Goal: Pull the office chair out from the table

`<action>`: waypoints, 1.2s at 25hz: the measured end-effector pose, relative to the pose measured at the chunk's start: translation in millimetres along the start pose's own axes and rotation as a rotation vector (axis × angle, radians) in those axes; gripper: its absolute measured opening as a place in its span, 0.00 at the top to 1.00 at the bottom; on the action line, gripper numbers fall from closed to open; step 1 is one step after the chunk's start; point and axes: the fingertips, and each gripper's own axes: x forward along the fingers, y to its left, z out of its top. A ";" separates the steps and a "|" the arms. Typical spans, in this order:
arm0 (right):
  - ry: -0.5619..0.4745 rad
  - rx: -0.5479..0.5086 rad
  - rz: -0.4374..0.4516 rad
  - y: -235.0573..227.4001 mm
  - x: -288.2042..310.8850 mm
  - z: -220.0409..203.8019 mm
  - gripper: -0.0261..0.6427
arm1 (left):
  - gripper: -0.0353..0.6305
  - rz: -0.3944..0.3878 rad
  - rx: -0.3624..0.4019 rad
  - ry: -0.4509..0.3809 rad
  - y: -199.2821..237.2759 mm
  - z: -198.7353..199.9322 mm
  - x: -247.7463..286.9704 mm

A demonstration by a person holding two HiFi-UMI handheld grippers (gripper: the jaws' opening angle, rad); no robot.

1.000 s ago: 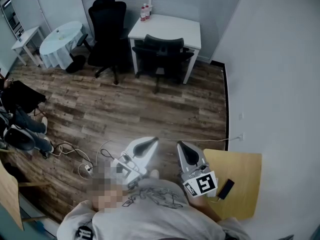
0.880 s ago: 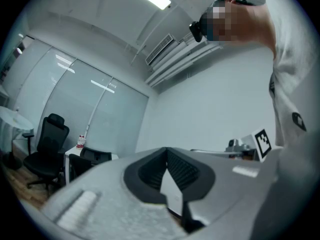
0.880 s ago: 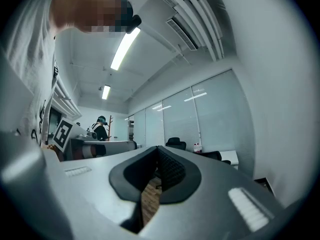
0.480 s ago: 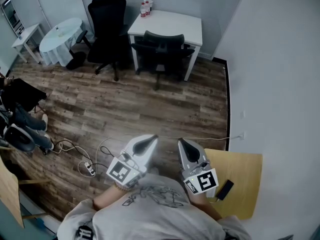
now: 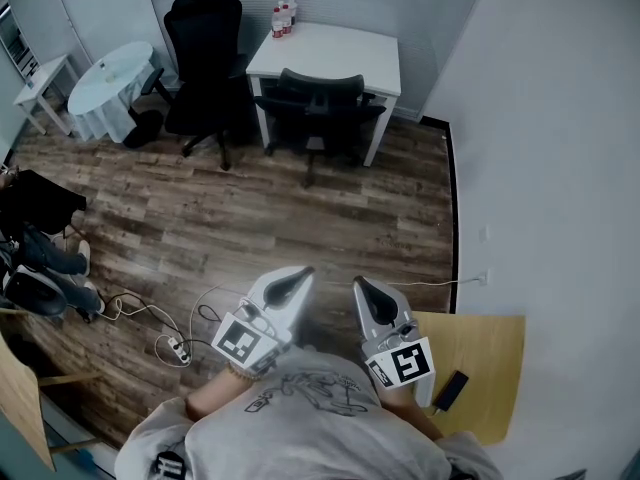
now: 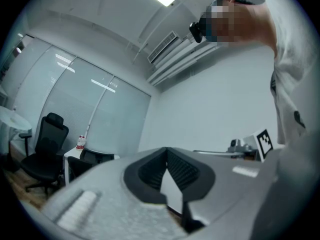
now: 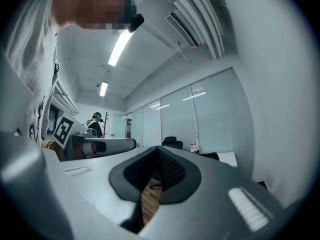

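A black office chair (image 5: pixel 318 103) is pushed in at the white table (image 5: pixel 330 52) far across the room, its back facing me. The same chair (image 6: pixel 95 159) shows small in the left gripper view, at the table (image 7: pixel 231 158) that also shows in the right gripper view. My left gripper (image 5: pixel 308 273) and right gripper (image 5: pixel 358 284) are held side by side close to my chest, pointing toward that chair and far from it. Both are shut with nothing between their jaws.
A second, taller black chair (image 5: pixel 203 63) stands left of the table, and a round white table (image 5: pixel 112 72) farther left. Bottles (image 5: pixel 281 20) sit on the white table's corner. Cables and a power strip (image 5: pixel 172 346) lie on the wood floor. A wooden tabletop (image 5: pixel 482 368) with a phone is at my right.
The white table and chairs have shifted left in the head view. The left gripper's marker cube has come out from under the blur patch. Both grippers stay shut.
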 end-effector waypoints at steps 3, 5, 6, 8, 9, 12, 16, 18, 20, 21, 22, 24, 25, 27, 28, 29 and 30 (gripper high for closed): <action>0.005 -0.010 -0.010 -15.2 25.5 -2.2 0.95 | 0.94 -0.006 -0.001 0.010 25.9 1.1 14.6; 0.008 -0.014 -0.016 -26.2 44.5 -2.4 0.95 | 0.94 -0.007 -0.004 0.010 46.5 2.5 23.7; 0.010 -0.017 -0.019 -31.9 55.2 -2.4 0.95 | 0.94 -0.008 -0.006 0.012 57.6 3.9 28.9; 0.012 -0.024 -0.022 -41.8 77.4 -3.3 0.95 | 0.94 -0.013 0.009 0.010 79.3 7.2 38.5; 0.013 -0.027 -0.022 -45.7 88.1 -4.4 0.95 | 0.95 -0.013 0.014 0.004 90.1 8.5 42.3; 0.020 -0.038 -0.020 -57.3 120.6 -6.4 0.95 | 0.94 -0.005 0.019 -0.009 124.6 10.9 54.8; 0.059 -0.074 -0.025 -74.8 167.5 -6.8 0.95 | 0.94 0.020 0.025 0.046 173.9 11.9 74.8; 0.068 -0.081 -0.026 -85.1 189.7 -7.7 0.95 | 0.94 0.028 0.024 0.062 196.4 12.0 85.6; 0.073 -0.086 -0.026 -96.7 212.4 -9.7 0.95 | 0.94 0.025 0.025 0.070 217.4 12.9 97.1; 0.076 -0.090 -0.026 -102.3 224.3 -10.7 0.95 | 0.94 0.023 0.027 0.074 228.3 13.3 102.6; 0.079 -0.094 -0.025 -107.7 236.5 -11.4 0.94 | 0.94 0.023 0.030 0.080 239.7 13.2 107.9; 0.082 -0.104 -0.022 -118.4 261.4 -11.1 0.94 | 0.94 0.029 0.042 0.099 264.5 12.1 119.1; 0.083 -0.109 -0.021 -124.5 274.1 -10.5 0.94 | 0.94 0.032 0.049 0.109 277.5 11.8 125.6; 0.089 -0.114 -0.022 -137.7 298.6 -11.6 0.92 | 0.94 0.032 0.064 0.122 301.9 12.0 139.8; 0.094 -0.114 -0.024 -144.1 309.9 -13.7 0.92 | 0.93 0.029 0.072 0.126 312.7 11.7 146.7; 0.096 -0.115 -0.025 -150.2 320.9 -15.7 0.91 | 0.93 0.025 0.081 0.131 322.7 10.5 153.4; 0.092 -0.116 -0.028 -156.1 331.9 -16.1 0.91 | 0.92 0.021 0.090 0.138 332.0 8.6 160.0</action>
